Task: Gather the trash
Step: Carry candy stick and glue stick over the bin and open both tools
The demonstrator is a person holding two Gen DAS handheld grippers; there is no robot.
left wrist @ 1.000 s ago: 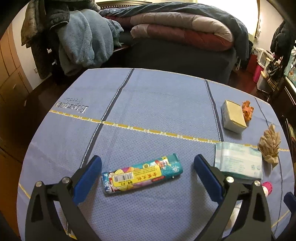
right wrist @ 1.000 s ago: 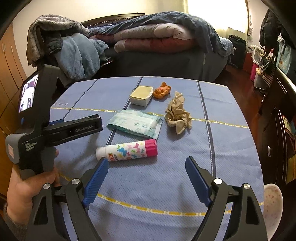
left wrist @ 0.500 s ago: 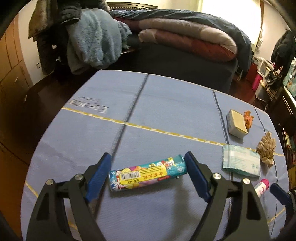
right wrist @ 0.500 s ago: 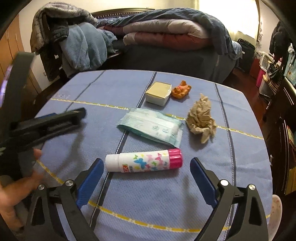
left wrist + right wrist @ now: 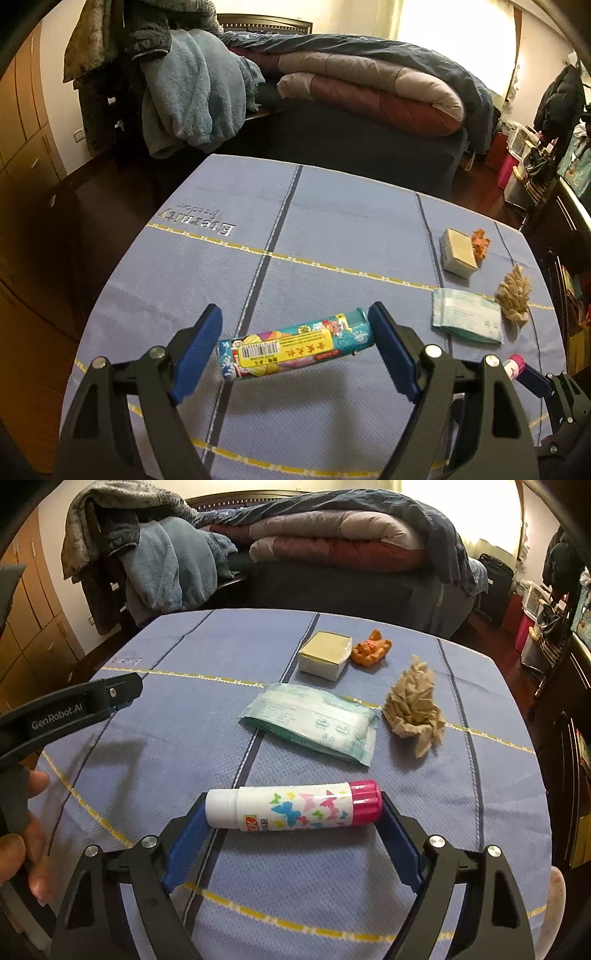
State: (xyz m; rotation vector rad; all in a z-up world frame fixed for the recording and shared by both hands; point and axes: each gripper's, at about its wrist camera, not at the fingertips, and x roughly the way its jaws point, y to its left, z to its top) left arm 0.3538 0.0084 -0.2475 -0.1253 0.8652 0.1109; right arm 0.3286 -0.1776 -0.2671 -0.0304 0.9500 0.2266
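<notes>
- Left wrist view: my left hand-held gripper (image 5: 295, 345) has its 2 blue pads against the ends of a teal roll with a yellow label (image 5: 295, 347), clamped lengthwise and lifted a little off the blue worktop (image 5: 332, 221).
- Right wrist view: my right hand-held gripper (image 5: 293, 829) straddles a white tube with butterflies and a pink cap (image 5: 293, 806); its jaws have just been closing, both pads at the tube's ends, the tube lying on the worktop.
- Beyond the tube lie a tissue pack (image 5: 310, 722), crumpled brown paper (image 5: 413, 705), a small box (image 5: 325, 655) and an orange scrap (image 5: 371, 651).
- A bed with folded quilts (image 5: 332, 539) stands behind.
</notes>
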